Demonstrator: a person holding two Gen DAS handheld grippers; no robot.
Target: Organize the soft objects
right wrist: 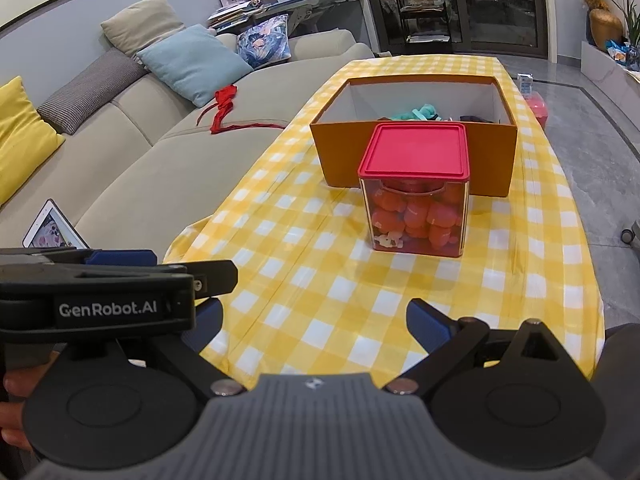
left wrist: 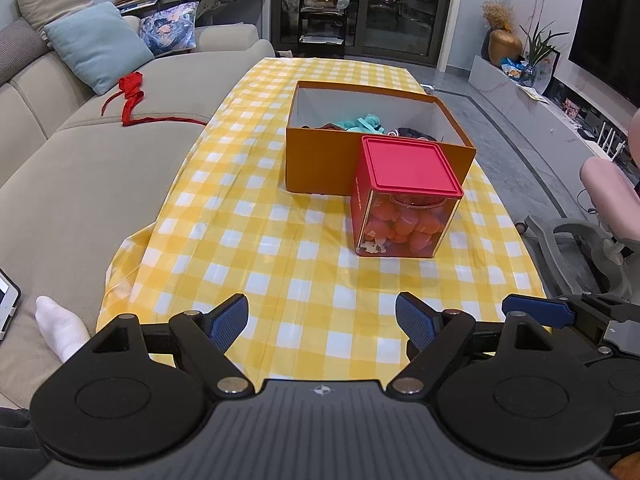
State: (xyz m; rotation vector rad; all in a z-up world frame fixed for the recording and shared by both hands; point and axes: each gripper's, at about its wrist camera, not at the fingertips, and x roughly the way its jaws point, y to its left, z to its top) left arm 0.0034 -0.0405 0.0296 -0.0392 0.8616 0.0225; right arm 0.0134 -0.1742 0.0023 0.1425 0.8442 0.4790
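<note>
An orange open box (left wrist: pixel 320 160) (right wrist: pixel 492 160) stands on the yellow checked tablecloth (left wrist: pixel 280 264) (right wrist: pixel 320 280). Inside it lie a teal soft item (left wrist: pixel 362 122) (right wrist: pixel 420 113) and darker pieces, partly hidden by the wall. In front of the box sits a clear container with a red lid (left wrist: pixel 408 164) (right wrist: pixel 416 148), full of orange-red soft pieces (left wrist: pixel 404 222) (right wrist: pixel 416 216). My left gripper (left wrist: pixel 322 322) is open over the near table edge, holding nothing. My right gripper (right wrist: pixel 316 324) is open too, and the left gripper's body covers its left finger.
A beige sofa (left wrist: pixel 80 184) (right wrist: pixel 140 152) runs along the left, with cushions and a red cloth strip (left wrist: pixel 132 96) (right wrist: pixel 224 108) on it. A tablet (right wrist: pixel 54 232) and a white sock (left wrist: pixel 60 328) lie near the sofa's front. A pink chair (left wrist: pixel 612 192) stands at right.
</note>
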